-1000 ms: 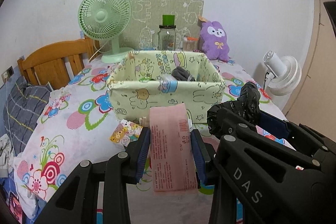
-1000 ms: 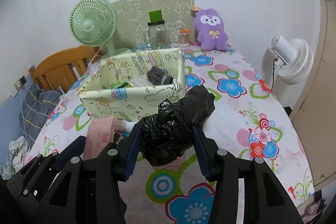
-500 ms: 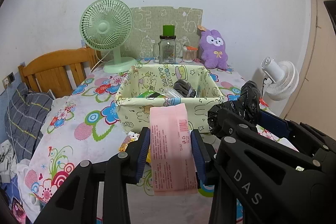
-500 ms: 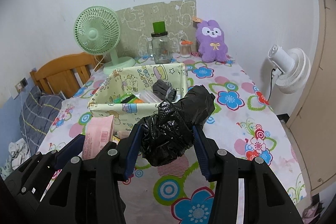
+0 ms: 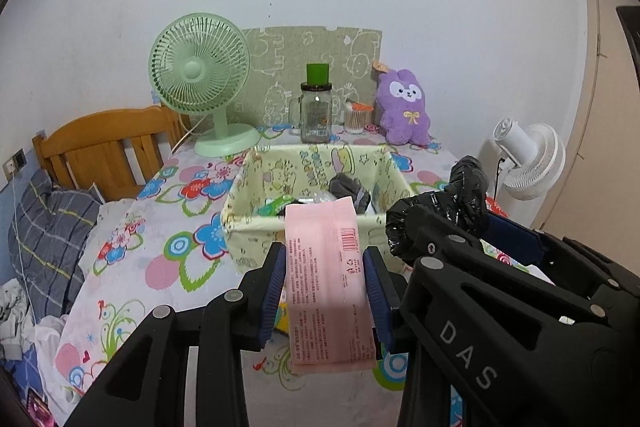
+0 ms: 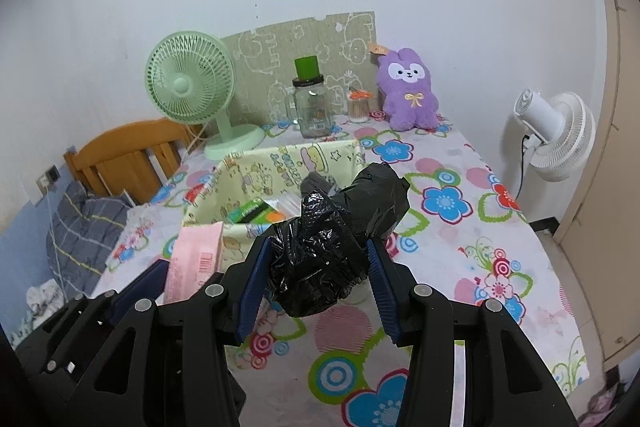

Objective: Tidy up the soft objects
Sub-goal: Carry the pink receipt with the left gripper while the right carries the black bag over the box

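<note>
My left gripper [image 5: 325, 269] is shut on a pink tissue packet [image 5: 326, 267] with a red barcode, held above the flowered tablecloth just short of the pale yellow fabric storage box [image 5: 248, 223]. My right gripper [image 6: 318, 261] is shut on a crumpled black plastic bag roll [image 6: 340, 227], also lifted in front of the fabric storage box [image 6: 248, 171]. Inside the box lie a grey folded item [image 5: 348, 187], a green packet [image 6: 250, 211] and clear wrappers. The black plastic bag roll [image 5: 460, 199] shows at the right of the left wrist view, the pink tissue packet [image 6: 192, 259] at the left of the right wrist view.
A green desk fan [image 5: 200, 83], glass jar with green lid [image 5: 316, 115], cotton swab tub [image 5: 356, 119] and purple plush toy [image 5: 404, 107] stand at the table's back. A white fan [image 6: 556, 131] stands off the right edge, a wooden headboard [image 5: 104, 143] at left.
Both grippers have risen with their loads; the box now sits lower in view and its inside shows more. Neither grip has changed.
</note>
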